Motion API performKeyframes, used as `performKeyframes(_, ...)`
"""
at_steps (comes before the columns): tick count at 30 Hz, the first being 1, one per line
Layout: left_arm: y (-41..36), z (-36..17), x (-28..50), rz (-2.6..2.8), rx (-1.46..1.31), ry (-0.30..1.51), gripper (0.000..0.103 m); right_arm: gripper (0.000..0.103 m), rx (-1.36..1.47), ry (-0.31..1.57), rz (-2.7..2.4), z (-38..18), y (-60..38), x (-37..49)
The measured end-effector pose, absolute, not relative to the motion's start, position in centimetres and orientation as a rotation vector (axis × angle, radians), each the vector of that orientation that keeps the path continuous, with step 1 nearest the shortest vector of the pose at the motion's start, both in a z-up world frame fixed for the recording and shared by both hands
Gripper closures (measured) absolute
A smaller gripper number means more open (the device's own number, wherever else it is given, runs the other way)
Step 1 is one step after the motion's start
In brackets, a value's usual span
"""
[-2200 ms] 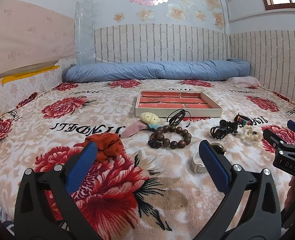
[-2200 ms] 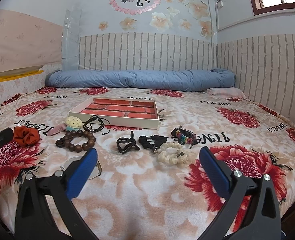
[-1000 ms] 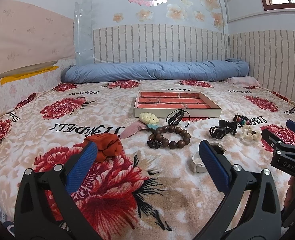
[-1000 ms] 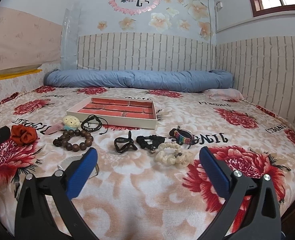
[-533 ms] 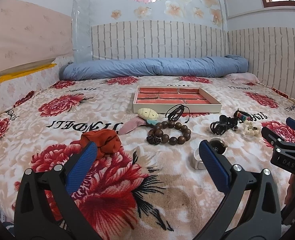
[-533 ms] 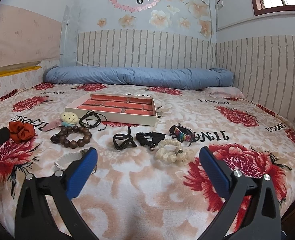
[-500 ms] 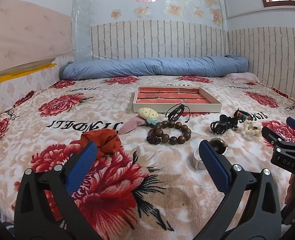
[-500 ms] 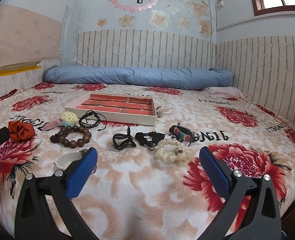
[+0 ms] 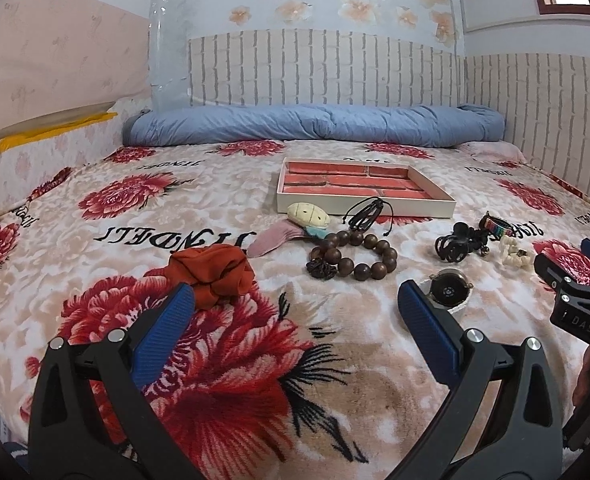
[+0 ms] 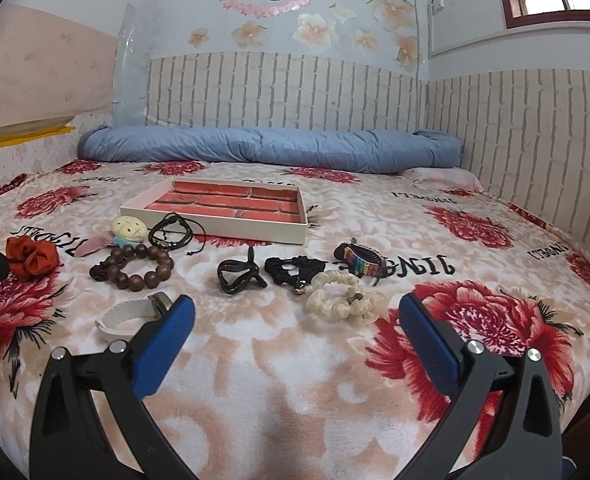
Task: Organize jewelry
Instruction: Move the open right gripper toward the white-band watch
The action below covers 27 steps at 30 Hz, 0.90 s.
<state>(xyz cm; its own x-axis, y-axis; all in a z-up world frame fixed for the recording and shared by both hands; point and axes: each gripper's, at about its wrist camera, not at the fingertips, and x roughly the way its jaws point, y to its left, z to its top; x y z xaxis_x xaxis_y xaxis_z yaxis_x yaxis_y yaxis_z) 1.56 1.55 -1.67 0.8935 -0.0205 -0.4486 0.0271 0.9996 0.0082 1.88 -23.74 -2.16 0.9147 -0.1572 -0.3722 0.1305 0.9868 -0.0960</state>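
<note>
Because both tongs stand wide and hold nothing, the step in hand is judged to be the first pick: choose one piece, close on it, and carry it to the tray (image 10: 231,222).

Procedure:
- Take the nearest piece for each side. For the left tongs (image 9: 295,312), that is the red scrunchie (image 9: 211,272), just beyond the left fingertip. For the right tongs (image 10: 295,320), that is the white scrunchie (image 10: 341,300), just beyond the gap and right of centre.
- Lower the tongs until the pads bracket the piece, then close. The blanket (image 10: 275,360) is plush; press lightly so the pads do not catch the pile.
- Grip soft pieces across their bulk. Grip the bead bracelet (image 10: 135,266) across one side of the ring, not over a single bead, which may roll out.
- Lift clear before moving, as the pieces lie close together.

Layout: the tray lies far from both tongs, at the middle of the bed, with nothing seen in its red compartments. All pieces lie between tray and tongs. The watch (image 9: 449,292) lies just beside the right fingertip of the left tongs. The black cord (image 10: 175,234) and cream clip (image 10: 129,229) lie just in front of the tray. The black clip (image 10: 239,274), black scrunchie (image 10: 293,270) and rainbow bracelet (image 10: 361,262) lie in a row in front of the right tongs.
</note>
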Motion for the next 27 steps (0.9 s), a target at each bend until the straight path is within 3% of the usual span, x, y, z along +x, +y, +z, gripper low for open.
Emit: performKeyframes(27,1.8,-3.8,4.1,-0.042,0.014,0.548,0.005,0.004,0.015,0.498,-0.052,-4.1,-23.7,3.9)
